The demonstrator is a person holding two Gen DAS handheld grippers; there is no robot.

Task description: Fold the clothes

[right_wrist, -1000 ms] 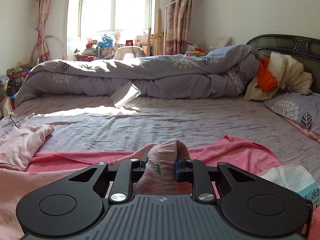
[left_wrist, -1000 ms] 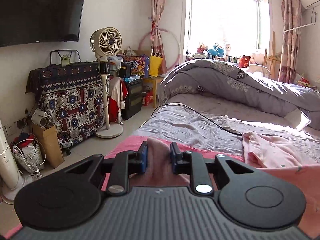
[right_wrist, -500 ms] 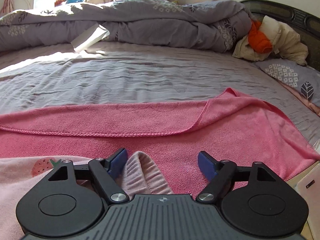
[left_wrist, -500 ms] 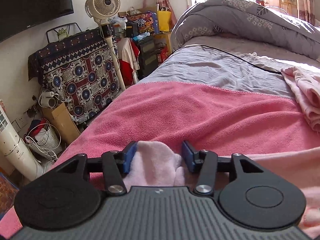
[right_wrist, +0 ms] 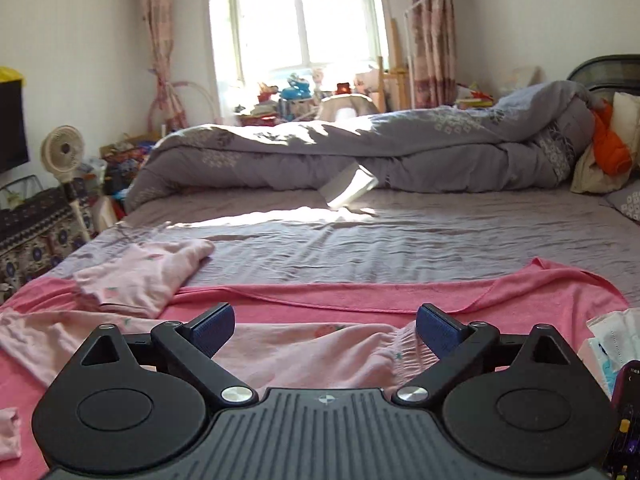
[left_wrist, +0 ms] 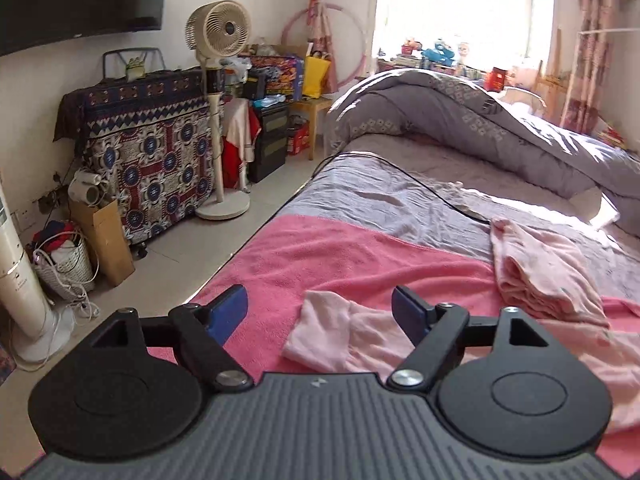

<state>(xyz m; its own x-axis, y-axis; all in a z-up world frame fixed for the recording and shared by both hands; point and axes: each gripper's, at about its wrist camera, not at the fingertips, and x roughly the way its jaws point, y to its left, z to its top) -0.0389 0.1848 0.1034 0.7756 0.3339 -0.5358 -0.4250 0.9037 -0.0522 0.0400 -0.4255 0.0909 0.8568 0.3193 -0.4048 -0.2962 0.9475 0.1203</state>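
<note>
1. The left gripper is seen with its jaws spread wide, having just been opening; nothing is gripped, and a cuffed end of the pale pink garment lies flat beneath the gap, clear of both blue pads.
2. The right gripper is likewise held wide apart, its jaws having just been opening; the elasticated waistband of the same garment is seen just beside the right-hand pad, but whether it is touched cannot be told; nothing is pinched.
3. The garment is spread across a pink towel on the bed; strawberry prints are visible on it.
4. A second pink piece, folded, is laid at the towel's far edge, partly on the grey sheet.
5. A rolled grey duvet is piled along the far side of the bed.
</note>
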